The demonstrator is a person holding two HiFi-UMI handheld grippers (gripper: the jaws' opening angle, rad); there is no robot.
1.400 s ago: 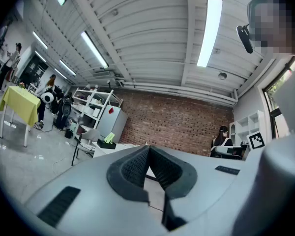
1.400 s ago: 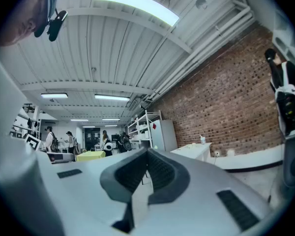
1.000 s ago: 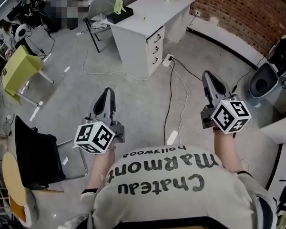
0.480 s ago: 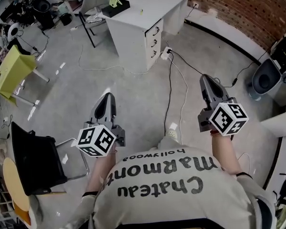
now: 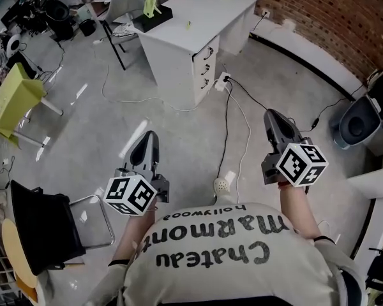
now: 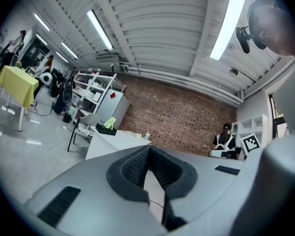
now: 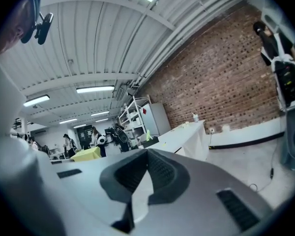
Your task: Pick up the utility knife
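Observation:
I cannot make out a utility knife in any view. A white desk point(image 5: 198, 27) stands ahead on the grey floor, with a black box point(image 5: 152, 18) and a few small items on top, too small to name. My left gripper point(image 5: 150, 134) hangs over the floor at lower left, jaws shut and empty. My right gripper point(image 5: 270, 113) is at the right, also shut with nothing between its pads. In the left gripper view the jaws point(image 6: 148, 149) meet at the tips. The right gripper view shows its jaws point(image 7: 147, 152) closed in the same way. Both point level toward the desk, well short of it.
Cables and a power strip point(image 5: 222, 80) lie on the floor between me and the desk. A black chair point(image 5: 41, 225) stands at lower left, a yellow table point(image 5: 16, 94) at left and a grey bin point(image 5: 357, 121) at right. A brick wall point(image 5: 332, 18) runs behind the desk.
Both grippers have sunk lower in the head view and drawn a little toward each other. The scene has shifted with my head. The jaws stayed closed.

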